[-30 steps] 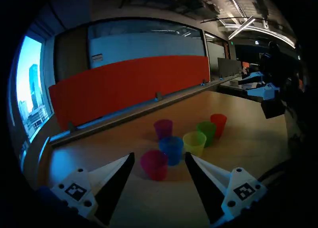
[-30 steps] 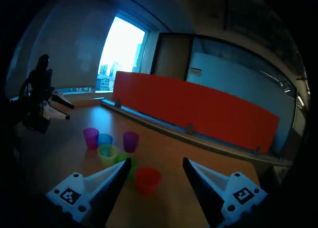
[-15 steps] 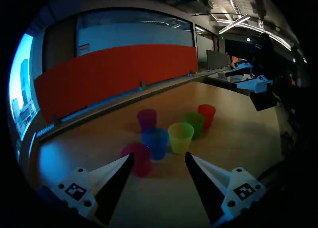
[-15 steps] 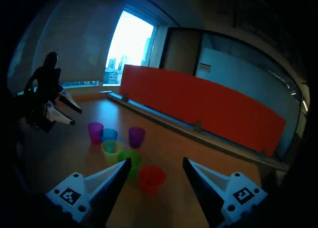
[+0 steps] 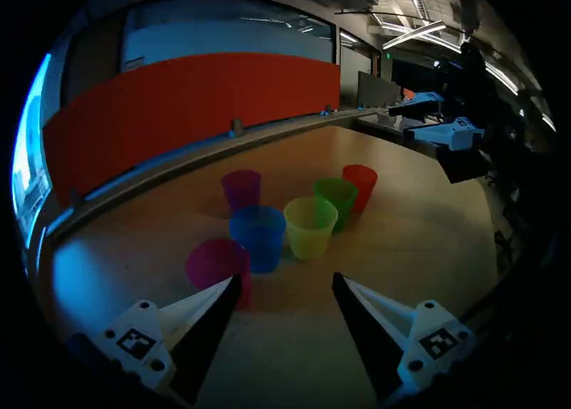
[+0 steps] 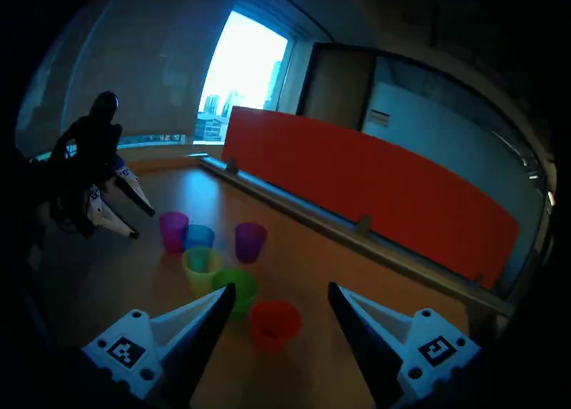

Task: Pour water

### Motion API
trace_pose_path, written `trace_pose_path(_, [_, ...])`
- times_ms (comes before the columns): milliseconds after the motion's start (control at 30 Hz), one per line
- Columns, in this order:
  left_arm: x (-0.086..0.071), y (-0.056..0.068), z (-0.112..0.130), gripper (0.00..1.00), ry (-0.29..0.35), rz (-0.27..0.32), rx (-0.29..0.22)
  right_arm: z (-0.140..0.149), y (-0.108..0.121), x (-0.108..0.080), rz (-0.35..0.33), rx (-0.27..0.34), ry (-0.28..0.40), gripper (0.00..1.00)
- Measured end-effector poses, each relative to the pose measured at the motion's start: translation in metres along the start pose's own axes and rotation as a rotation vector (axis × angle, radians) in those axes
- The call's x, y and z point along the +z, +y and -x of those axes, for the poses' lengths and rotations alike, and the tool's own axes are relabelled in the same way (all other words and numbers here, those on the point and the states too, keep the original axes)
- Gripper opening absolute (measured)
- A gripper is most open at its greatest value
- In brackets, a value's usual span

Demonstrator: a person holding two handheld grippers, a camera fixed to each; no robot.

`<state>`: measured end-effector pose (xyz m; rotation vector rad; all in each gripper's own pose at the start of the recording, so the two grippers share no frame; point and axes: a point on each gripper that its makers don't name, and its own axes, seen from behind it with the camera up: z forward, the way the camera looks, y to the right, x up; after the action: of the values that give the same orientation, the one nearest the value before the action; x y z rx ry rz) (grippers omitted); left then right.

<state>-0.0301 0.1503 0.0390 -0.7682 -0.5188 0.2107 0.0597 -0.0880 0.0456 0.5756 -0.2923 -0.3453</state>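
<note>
The left claw [image 5: 285, 277] and right claw [image 6: 280, 288] both hang spread and empty above the wooden worktop [image 5: 428, 238]. The translucent red plastic cup [image 6: 275, 325] stands upright dead ahead of the right claw, nearest of the cluster. The magenta plastic cup [image 5: 213, 261] sits just left of the left claw's line.

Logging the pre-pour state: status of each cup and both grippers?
Pink cup: upright on table.
Blue cup: upright.
Purple cup: upright.
Yellow cup: upright.
Green cup: upright.
Red cup: upright.
Left gripper: open, holding nothing.
Right gripper: open, holding nothing.
Cup contents: cannot tell.
</note>
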Motion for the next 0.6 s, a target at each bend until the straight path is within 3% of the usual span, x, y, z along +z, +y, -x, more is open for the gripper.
trace_pose_path(600, [0.021,0.009,0.021,0.94,-0.065,0.063,-0.002,0.002,-0.004,0.016,-0.021,-0.018,-0.017,1.0])
